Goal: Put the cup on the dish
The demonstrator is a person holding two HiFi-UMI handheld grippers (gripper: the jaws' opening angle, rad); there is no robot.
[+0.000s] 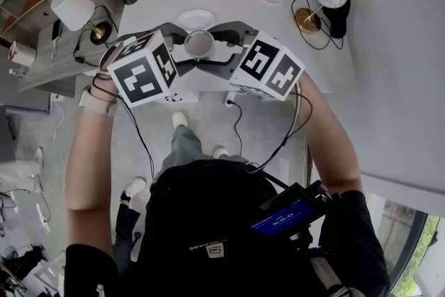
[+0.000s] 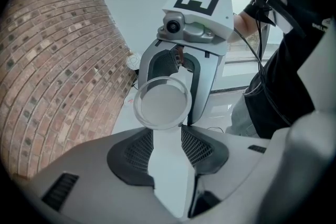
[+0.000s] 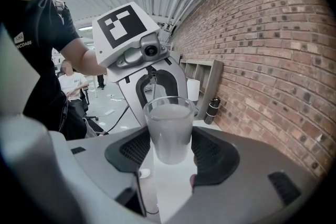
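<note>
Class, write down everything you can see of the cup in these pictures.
The cup is a plain, handleless tumbler of frosted glass or plastic, round-rimmed, slightly narrower at the base. It stands upright, clamped between the dark fingers of the right gripper, over the white table, on the person's side of the white dish. The left gripper faces it, open, seemingly not touching.

Wall and base of cup [image 1: 199, 44] hidden beneath its rim in the head view, part of near edge of table [image 1: 229, 0] masked by left gripper [image 1: 179, 49] and right gripper [image 1: 221, 45], screen [image 1: 285, 213] print too small to read.
</note>
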